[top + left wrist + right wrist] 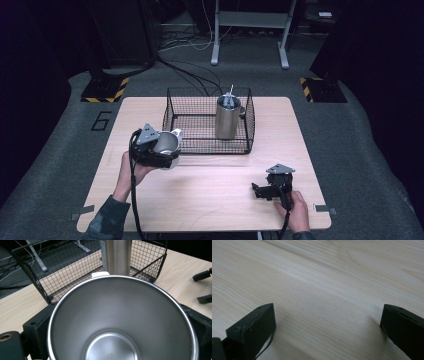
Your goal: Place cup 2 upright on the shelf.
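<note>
Wire basket (37, 280) behind claw-held steel cup (120, 320)

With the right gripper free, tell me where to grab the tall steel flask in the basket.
Grip the tall steel flask high on its round body, coming down from above with the right gripper. It stands upright inside the wire basket, whose walls likely block a side approach. A handle seems to jut on its right, so close front to back.

You can read just one mark: a dark numeral "6" (102, 120) on the grey floor (60, 130), just left of the table's (210, 195) far-left corner.
</note>
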Demonstrator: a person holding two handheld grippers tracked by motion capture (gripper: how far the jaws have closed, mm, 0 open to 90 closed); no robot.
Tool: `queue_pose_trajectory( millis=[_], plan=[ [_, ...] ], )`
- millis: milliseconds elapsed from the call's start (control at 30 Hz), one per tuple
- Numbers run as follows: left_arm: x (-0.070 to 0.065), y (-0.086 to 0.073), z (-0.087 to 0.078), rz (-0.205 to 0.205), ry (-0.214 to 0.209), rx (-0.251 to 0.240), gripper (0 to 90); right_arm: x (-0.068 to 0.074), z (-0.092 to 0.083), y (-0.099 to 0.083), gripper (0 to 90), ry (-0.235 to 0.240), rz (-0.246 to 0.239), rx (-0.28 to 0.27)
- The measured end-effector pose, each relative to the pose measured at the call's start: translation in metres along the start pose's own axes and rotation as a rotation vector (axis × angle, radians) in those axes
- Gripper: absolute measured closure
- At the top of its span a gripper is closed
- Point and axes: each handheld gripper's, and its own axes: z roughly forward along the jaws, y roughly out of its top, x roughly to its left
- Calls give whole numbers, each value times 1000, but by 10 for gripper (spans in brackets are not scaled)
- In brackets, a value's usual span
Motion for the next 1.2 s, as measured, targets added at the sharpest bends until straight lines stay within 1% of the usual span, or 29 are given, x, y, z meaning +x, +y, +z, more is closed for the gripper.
queue_pose_trajectory(
  millis=[33, 67, 133, 167, 200, 233, 333, 367, 433, 533, 567, 600, 667, 700, 733, 767, 800, 900, 933, 1000, 1100, 1133, 1200],
  plan=[
    [1, 3, 0, 6, -3, 5, 58, 0, 0, 0, 0, 0, 0, 0],
    [0, 5, 1, 4, 0, -8, 59, 0, 0, 0, 0, 0, 0, 0],
    [1, 10, 2, 11, -5, -7, 58, 0, 0, 0, 0, 0, 0, 0],
    [1, 13, 3, 10, -8, -9, 58, 0, 0, 0, 0, 0, 0, 0],
    [1, 15, 4, -1, -14, -12, 58, 0, 0, 0, 0, 0, 0, 0],
    [3, 17, 4, 5, -9, -12, 58, 0, 0, 0, 0, 0, 0, 0],
    [3, 24, 7, 6, -15, -14, 58, 0, 0, 0, 0, 0, 0, 0],
    [4, 26, 8, 13, -13, -14, 58, 0, 0, 0, 0, 0, 0, 0],
    [5, 30, 10, 12, -11, -24, 58, 0, 0, 0, 0, 0, 0, 0],
    [8, 37, 13, 22, -4, -24, 58, 0, 0, 0, 0, 0, 0, 0],
    [8, 39, 14, 13, -6, -30, 58, 0, 0, 0, 0, 0, -1, 0],
    [10, 41, 14, 21, -3, -27, 58, 0, 0, 0, 0, 0, 0, 0],
    [11, 44, 17, 10, 3, -37, 58, 0, 0, 0, 0, 0, 0, 0],
    [13, 46, 17, 22, 4, -30, 58, 0, 0, 0, 0, 0, 0, 0],
    [15, 48, 19, 17, 4, -30, 58, 0, 0, 0, 0, 0, 0, 0],
    [16, 50, 21, 20, 8, -28, 58, 0, 0, 0, 0, 0, 0, 0],
    [18, 51, 23, 10, 9, -25, 58, 0, 0, 0, 0, 0, 0, 0],
    [23, 57, 28, 16, 21, -18, 58, 0, 0, 0, 0, 0, 0, 0],
    [25, 59, 29, 21, 19, -9, 58, 0, 0, 0, 0, 0, 0, 0],
    [28, 63, 33, 9, 19, -20, 58, 0, 0, 0, 0, 0, 0, 0],
    [31, 68, 38, 12, 22, -9, 58, 0, 0, 0, 0, 0, 0, 0],
    [32, 70, 41, 5, 19, -14, 58, 0, 0, 0, 0, 0, 0, 0],
    [34, 74, 44, 9, 19, -5, 58, 0, 0, 0, 0, 0, 0, 0]
  ],
)
